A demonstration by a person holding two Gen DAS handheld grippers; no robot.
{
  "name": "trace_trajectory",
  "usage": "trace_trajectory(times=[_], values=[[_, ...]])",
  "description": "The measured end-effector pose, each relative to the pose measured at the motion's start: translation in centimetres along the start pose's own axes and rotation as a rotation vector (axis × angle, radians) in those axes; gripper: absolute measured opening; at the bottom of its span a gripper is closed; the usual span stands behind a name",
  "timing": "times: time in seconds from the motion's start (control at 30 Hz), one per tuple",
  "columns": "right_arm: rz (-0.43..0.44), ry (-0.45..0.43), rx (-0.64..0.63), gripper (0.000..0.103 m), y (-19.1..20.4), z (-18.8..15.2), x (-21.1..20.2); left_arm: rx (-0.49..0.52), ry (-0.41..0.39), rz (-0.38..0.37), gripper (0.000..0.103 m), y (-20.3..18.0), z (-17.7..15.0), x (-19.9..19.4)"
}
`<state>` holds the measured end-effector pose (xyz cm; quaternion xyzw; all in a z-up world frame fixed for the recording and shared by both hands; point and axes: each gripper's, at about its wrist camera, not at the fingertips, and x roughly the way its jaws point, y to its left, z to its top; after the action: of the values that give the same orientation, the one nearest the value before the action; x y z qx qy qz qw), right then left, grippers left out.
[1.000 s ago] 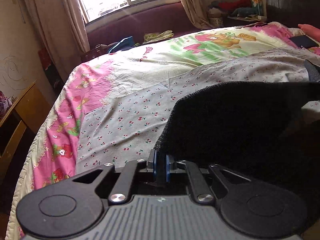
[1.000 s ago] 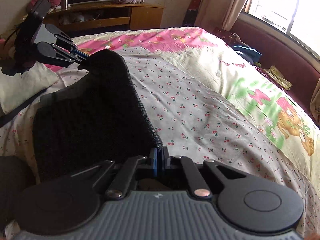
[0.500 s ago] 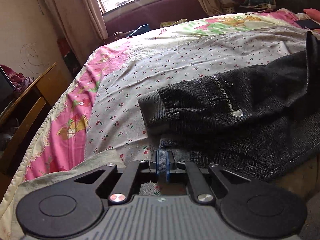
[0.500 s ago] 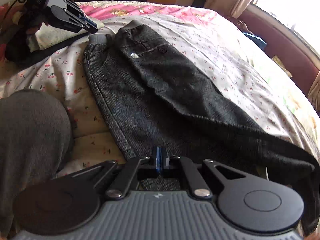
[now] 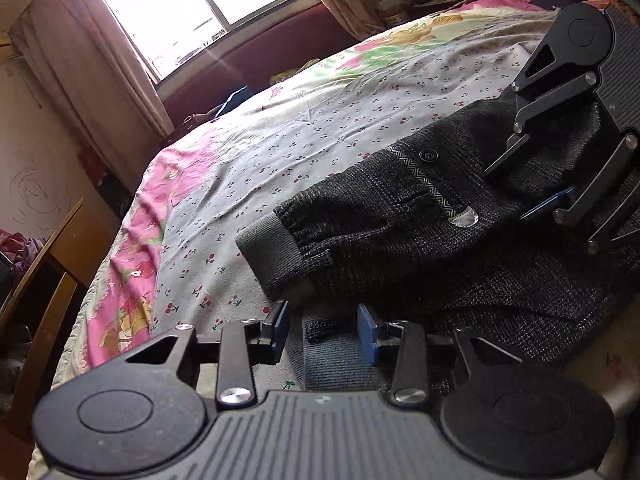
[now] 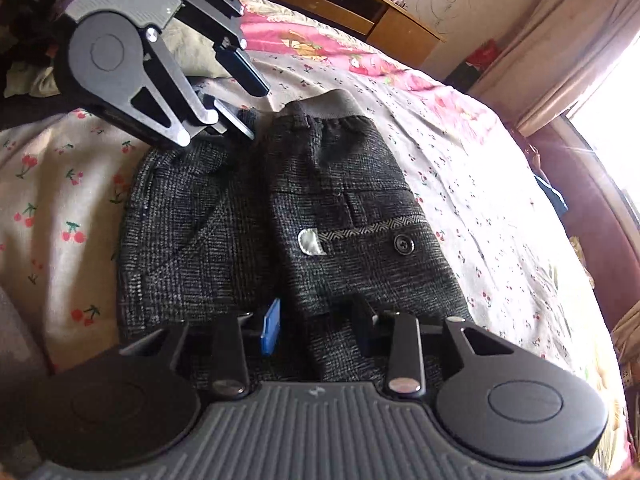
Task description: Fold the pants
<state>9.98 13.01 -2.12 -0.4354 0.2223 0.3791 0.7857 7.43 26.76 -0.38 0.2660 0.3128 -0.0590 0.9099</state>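
Dark grey tweed pants (image 5: 400, 216) lie on the cherry-print sheet (image 5: 320, 128), folded lengthwise, one half over the other. The ribbed waistband (image 5: 272, 248) faces my left gripper (image 5: 324, 328). Its jaws are opening, and a strip of the lower waistband lies loose between the blue pads (image 5: 280, 320). In the right wrist view the pants (image 6: 340, 208) show a button pocket on top. My right gripper (image 6: 316, 328) sits lower on the legs, its jaws opening with cloth between them unpressed. Each gripper appears in the other's view: left gripper (image 6: 252, 108), right gripper (image 5: 510, 190).
The bed carries a pink and cartoon-print cover (image 5: 132, 248) along its edge. A wooden cabinet (image 5: 52, 264) stands beside the bed. A window (image 5: 192, 12) with curtains and a maroon bench (image 5: 248, 64) lie beyond. A person's grey-clad leg (image 6: 16, 340) is at the near edge.
Both grippers came down from holding the pants up by an edge. The pants now lie folded on the sheet. Both pairs of jaws have parted from shut.
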Motion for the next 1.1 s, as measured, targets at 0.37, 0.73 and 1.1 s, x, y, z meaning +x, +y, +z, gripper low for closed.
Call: trace_trajectory(times=[0.37,0.73,1.1], values=[[0.075,-0.065,0.32,0.004,-5.7,1.7,-4.6,0.091,-0.092,0.045,0.067,-0.9,0.5,-1.0],[0.162,-0.039,0.321,0.004,-5.2,1.0,-7.6,0.093,-0.108,0.087,0.038,-0.5,1.0,-1.3],[0.229,0.045,0.319,0.006,0.8,-1.4,-5.0,0.302,-0.024,0.117,0.044,-4.1,-1.9,-1.9]])
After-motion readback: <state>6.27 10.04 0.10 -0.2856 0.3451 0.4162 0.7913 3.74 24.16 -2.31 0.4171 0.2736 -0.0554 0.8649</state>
